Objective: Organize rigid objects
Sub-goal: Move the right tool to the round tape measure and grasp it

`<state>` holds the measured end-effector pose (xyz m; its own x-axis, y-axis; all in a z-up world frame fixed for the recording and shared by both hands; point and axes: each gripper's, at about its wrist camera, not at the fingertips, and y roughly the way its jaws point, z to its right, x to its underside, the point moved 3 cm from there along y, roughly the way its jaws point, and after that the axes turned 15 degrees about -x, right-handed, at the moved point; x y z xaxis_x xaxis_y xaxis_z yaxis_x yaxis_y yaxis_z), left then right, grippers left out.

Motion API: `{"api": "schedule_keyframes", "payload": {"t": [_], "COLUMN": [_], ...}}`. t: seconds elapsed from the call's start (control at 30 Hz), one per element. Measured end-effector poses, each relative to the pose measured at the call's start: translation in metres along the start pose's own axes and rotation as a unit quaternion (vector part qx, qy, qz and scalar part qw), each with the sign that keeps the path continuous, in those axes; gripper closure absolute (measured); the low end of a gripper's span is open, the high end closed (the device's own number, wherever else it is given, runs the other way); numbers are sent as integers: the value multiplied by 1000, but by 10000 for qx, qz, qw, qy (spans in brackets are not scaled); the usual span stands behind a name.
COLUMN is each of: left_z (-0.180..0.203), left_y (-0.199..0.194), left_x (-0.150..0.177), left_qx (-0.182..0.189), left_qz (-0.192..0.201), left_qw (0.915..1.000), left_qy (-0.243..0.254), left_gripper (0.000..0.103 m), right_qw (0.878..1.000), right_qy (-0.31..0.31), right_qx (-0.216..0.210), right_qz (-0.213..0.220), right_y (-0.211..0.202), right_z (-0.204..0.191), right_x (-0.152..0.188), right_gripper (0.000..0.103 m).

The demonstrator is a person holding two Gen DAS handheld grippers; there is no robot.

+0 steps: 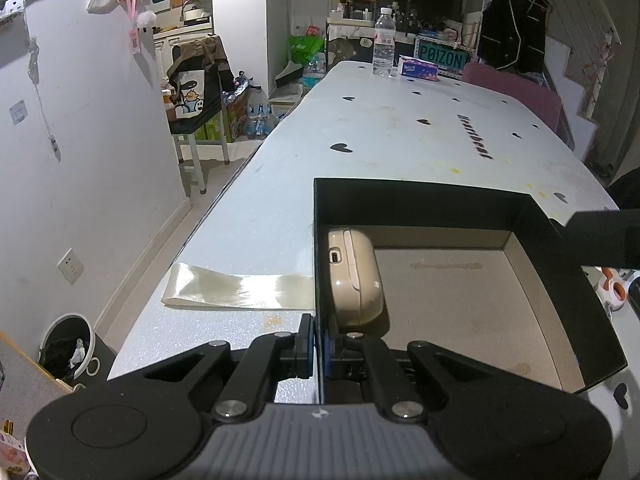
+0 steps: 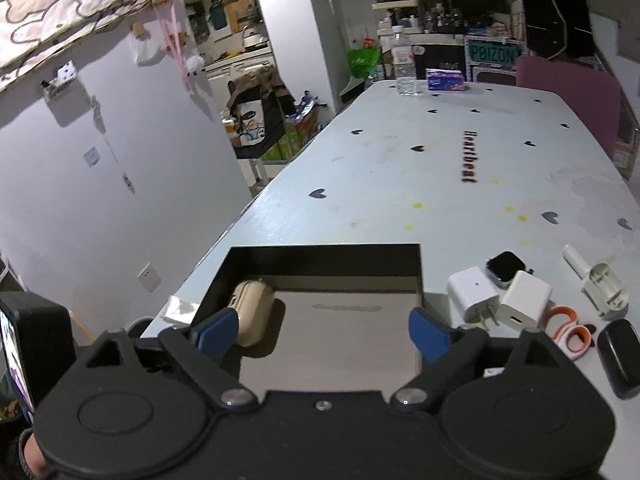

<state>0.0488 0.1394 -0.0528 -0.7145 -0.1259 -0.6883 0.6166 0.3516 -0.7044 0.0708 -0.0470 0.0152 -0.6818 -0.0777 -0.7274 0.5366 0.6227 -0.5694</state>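
Black cardboard box (image 1: 420,200) sits near the tabletop's (image 1: 400,128) left edge, and the left gripper (image 1: 316,350) is clamped narrow on its left wall, one pad inside and one outside. A beige earbud case (image 1: 354,276) already lies inside, against that same wall. The right gripper (image 2: 320,330) hangs over the box with its jaws spread wide and nothing between them.

Outside the box, to its right, wait two white chargers (image 2: 474,298), a smartwatch (image 2: 505,266), orange-handled scissors (image 2: 568,330), a black case (image 2: 622,358) and what looks like a white plastic clip or holder (image 2: 606,290), though the lens edge makes that one hard to name.

The main risk, I judge, is the box: a light cardboard wall pinched on one side could tilt or skid toward the nearby edge if the right gripper knocks it. The chargers touch each other, so grasping one may drag its neighbour.

A pale, heart-printed cover with yellowish stains tops the long tabletop; a water bottle (image 1: 384,42) and tissue box (image 1: 418,68) stand at the far end in a cluttered room.
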Motion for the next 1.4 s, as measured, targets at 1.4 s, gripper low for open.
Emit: {"api": "schedule_keyframes", "payload": {"t": [1.4], "left_z": [3], "left_y": [1], "left_x": [1], "left_qx": [-198], "left_qz": [-150], "left_qw": [9994], "left_qy": [-234], "left_gripper": [98], "right_qw": [9830], "right_qy": [1286], "right_qx": [1063], "right_qz": [-772], "right_y": [0], "right_z": [122], "right_x": [41], "right_gripper": [23]}}
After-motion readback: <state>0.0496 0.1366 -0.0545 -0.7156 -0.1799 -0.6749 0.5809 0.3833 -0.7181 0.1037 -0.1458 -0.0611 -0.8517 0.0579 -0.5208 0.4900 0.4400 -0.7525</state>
